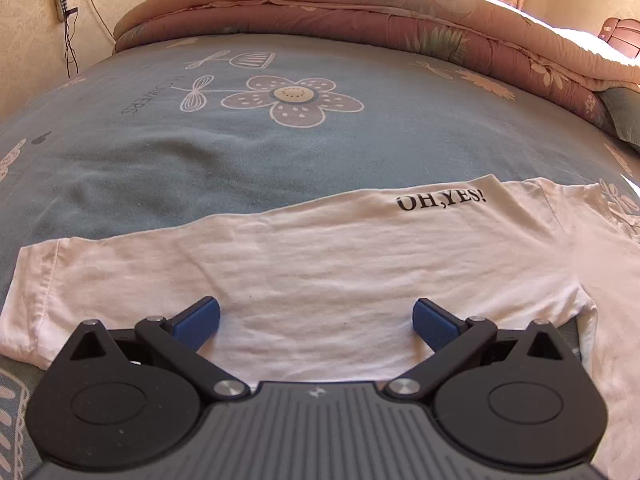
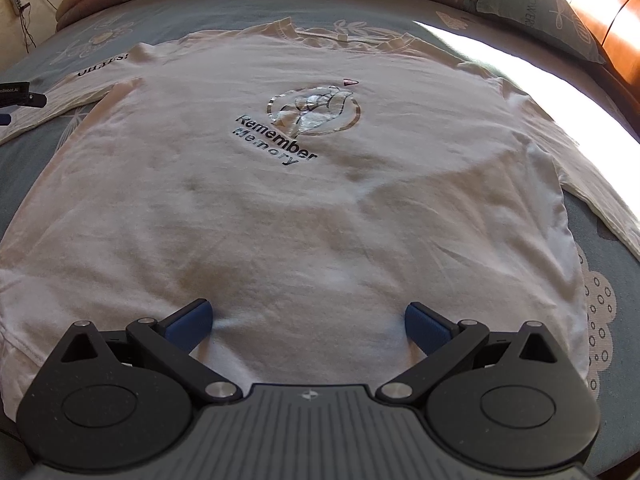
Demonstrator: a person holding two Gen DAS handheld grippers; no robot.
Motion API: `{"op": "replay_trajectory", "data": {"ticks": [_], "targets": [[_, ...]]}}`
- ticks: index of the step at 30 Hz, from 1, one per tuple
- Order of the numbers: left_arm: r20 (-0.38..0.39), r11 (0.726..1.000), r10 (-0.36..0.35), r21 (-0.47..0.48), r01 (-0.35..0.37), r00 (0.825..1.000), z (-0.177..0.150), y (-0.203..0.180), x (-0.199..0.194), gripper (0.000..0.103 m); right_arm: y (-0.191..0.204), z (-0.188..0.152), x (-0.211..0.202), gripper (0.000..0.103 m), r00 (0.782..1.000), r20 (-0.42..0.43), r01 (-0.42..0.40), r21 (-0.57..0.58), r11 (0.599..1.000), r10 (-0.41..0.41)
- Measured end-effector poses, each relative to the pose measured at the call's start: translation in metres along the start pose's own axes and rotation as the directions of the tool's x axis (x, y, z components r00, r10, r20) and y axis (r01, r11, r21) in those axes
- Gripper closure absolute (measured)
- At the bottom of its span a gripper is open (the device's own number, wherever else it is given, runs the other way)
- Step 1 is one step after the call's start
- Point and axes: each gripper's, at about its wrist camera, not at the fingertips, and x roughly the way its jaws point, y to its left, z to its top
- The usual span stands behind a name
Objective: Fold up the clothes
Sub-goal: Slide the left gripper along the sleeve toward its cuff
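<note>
White shirt (image 2: 280, 208) spread flat on the bed (image 1: 160, 152) — print side up.
Soft, lightly creased cotton; one sleeve (image 1: 280, 264) lies extended sideways. Left gripper (image 1: 316, 316) and right gripper (image 2: 308, 320) — blue ribbed pads spread wide, empty, low over the fabric.

The shirt (image 2: 304, 208) lies flat on the bed sheet (image 1: 200, 152), with one sleeve (image 1: 280, 256) stretched out to the left side. Behind it, at the far edge, lies a folded quilt (image 1: 360, 12). A pillow (image 2: 536, 12) lies at the far right.
</note>
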Motion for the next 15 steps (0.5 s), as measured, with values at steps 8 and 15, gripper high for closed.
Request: {"op": "replay_trajectory", "data": {"ticks": [8, 15], "targets": [[0.006, 0.996, 0.004, -0.087, -0.004, 1.000, -0.010, 0.046, -0.009, 0.001, -0.001, 0.001, 0.001, 0.000, 1.000, -0.002, -0.007, -0.004, 1.000, 0.007], [-0.018, 0.975, -0.024, -0.221, 0.020, 1.000, -0.012, 0.103, -0.018, 0.001, -0.001, -0.001, 0.000, 0.000, 1.000, 0.006, -0.005, -0.001, 1.000, 0.005]]}}
